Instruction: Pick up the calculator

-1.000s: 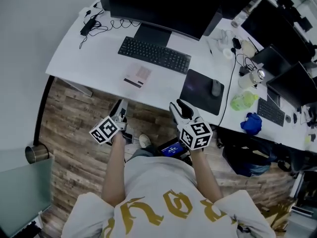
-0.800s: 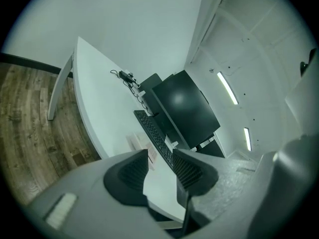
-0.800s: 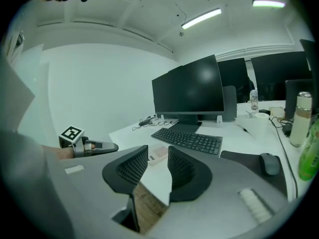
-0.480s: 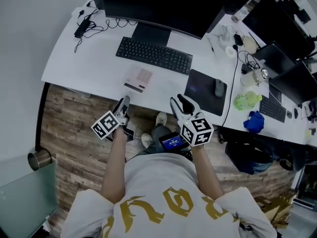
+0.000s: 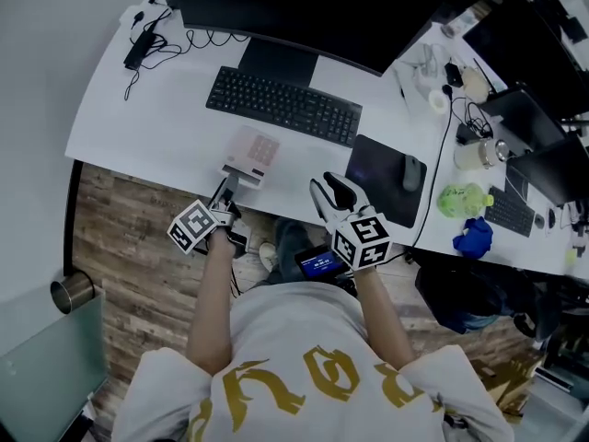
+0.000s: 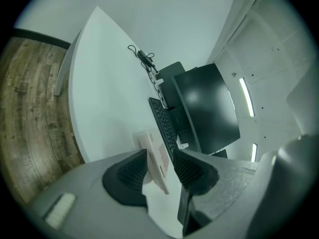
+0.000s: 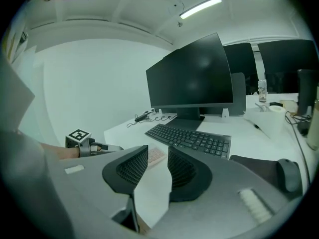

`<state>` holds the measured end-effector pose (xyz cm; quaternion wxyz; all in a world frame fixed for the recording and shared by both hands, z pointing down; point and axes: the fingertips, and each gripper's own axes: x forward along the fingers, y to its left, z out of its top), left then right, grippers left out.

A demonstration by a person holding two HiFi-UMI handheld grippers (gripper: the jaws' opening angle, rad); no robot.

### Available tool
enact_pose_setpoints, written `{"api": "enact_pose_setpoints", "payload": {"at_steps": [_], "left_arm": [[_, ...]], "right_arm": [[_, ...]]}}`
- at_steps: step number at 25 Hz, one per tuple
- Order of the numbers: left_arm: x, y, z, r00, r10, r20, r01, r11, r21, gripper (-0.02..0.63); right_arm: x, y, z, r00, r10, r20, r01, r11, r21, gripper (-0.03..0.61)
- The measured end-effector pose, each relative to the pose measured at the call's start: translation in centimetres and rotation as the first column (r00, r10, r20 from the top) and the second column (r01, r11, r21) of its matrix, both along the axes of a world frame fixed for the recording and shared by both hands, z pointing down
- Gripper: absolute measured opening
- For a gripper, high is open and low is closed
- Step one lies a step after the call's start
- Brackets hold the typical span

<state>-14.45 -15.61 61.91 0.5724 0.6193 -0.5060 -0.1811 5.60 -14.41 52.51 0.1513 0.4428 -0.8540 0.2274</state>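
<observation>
Left gripper (image 5: 227,190) fingers spread around the calculator (image 5: 253,152) at the table (image 5: 147,109) edge; right gripper (image 5: 329,190) fingers spread, empty

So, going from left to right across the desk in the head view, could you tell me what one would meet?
From the left: charger with its cable → calculator → mouse pad → green item → second keyboard.

Left gripper (image 5: 226,190) advanced from over floor (image 5: 129,238) to worktop (image 5: 138,118) edge. Its fingers (image 6: 130,173) now straddle near end of calculator (image 5: 251,152), not clamped. Right gripper (image 5: 331,194) edged slightly forward over worktop rim.
</observation>
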Motion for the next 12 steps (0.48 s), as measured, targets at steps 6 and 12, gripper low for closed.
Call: {"api": "enact_pose_setpoints", "payload": {"at_steps": [6, 12], "left_arm": [[0.5, -1.2, 1.2, 0.999, -0.021, -0.027, 0.020, 0.999, -0.036, 0.147], [0.5, -2.1, 1.9, 0.997, -0.053, -0.055, 0.050, 0.996, -0.070, 0.147]], "right_arm": [[1.0, -1.8, 1.9, 1.000, 0.000, 0.007, 0.000, 0.999, -0.046, 0.135], [0.8, -3.3, 3.4, 1.000, -0.004, 0.026, 0.006, 0.997, -0.081, 0.133]]}}
